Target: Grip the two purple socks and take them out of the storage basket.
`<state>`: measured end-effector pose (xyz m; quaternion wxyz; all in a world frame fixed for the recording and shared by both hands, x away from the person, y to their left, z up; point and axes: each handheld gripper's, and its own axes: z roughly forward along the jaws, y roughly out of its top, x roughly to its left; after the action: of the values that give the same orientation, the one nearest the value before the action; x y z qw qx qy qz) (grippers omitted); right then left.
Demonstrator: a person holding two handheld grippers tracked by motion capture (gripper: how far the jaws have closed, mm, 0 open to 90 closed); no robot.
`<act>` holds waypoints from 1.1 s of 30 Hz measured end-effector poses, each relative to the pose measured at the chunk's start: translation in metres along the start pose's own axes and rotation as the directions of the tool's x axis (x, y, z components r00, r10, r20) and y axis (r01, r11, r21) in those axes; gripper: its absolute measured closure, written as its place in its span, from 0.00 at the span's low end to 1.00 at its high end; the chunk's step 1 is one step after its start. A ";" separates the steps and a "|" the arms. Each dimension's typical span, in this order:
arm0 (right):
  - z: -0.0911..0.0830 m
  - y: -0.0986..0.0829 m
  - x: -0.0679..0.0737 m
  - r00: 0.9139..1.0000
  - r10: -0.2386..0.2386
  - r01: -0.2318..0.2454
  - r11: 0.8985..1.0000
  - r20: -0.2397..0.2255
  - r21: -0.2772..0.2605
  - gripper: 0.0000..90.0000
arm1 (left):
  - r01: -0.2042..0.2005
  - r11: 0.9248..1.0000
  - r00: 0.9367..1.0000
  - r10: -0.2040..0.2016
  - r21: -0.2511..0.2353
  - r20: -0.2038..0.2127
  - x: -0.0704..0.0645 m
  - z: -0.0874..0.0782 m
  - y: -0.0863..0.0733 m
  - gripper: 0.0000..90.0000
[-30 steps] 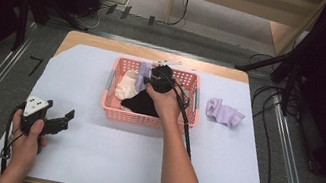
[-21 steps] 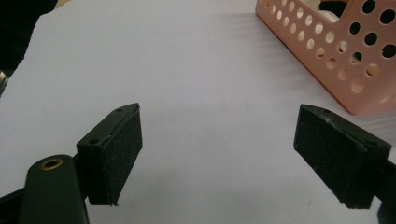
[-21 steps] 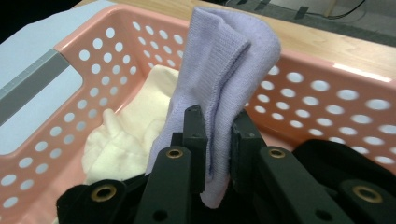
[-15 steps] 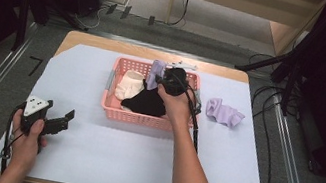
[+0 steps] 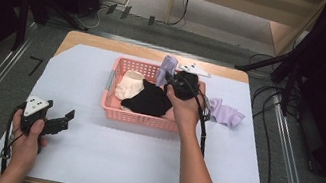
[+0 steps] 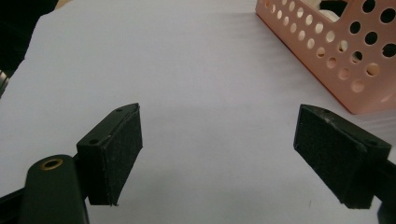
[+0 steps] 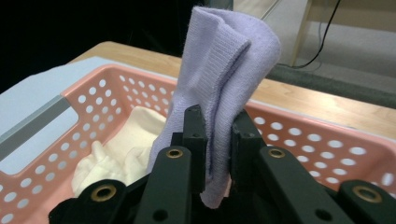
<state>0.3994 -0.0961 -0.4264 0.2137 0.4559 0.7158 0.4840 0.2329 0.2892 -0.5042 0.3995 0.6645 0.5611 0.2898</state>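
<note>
Your right gripper (image 7: 215, 140) pinches a purple sock (image 7: 219, 70) above the basket (image 5: 113, 105); your left gripper (image 6: 219, 154) rests wide open beside it.

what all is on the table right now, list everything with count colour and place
basket: 1, pink with round holes, middle of the table toward the far edge
sock held up: 1, lilac, pinched in the right claw above the basket
sock on the table: 1, lilac, lying just right of the basket
cream cloth: 1, cream, inside the basket at its left end
black cloth: 1, black, inside the basket beside the cream one
table cover: 1, white sheet, over most of the wooden table top
left claw: 1, black, near left of the table, jaws wide apart, holding nothing
right claw: 1, black, over the basket, jaws closed on the lilac sock
</note>
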 end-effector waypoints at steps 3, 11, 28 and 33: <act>-0.007 0.001 -0.005 1.000 -0.008 0.008 1.000 0.011 -0.021 0.88 | 0.001 1.000 1.000 -0.001 -0.001 -0.001 0.000 0.000 0.000 0.18; -0.026 0.002 -0.029 0.997 0.004 0.003 0.994 0.071 -0.106 0.88 | -0.002 1.000 1.000 0.002 0.000 -0.003 -0.001 0.000 0.000 0.18; -0.059 -0.030 -0.104 0.961 0.120 -0.074 0.980 0.251 -0.184 0.88 | -0.001 1.000 1.000 0.001 -0.005 -0.008 -0.001 0.000 0.000 0.18; -0.064 -0.051 -0.125 0.936 0.161 -0.121 0.982 0.314 -0.145 0.88 | -0.006 1.000 1.000 0.006 -0.001 -0.007 -0.001 0.000 0.000 0.18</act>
<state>0.3905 -0.2413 -0.4604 0.3209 0.5653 0.6050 0.4597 0.2327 0.2879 -0.5043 0.3969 0.6651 0.5603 0.2936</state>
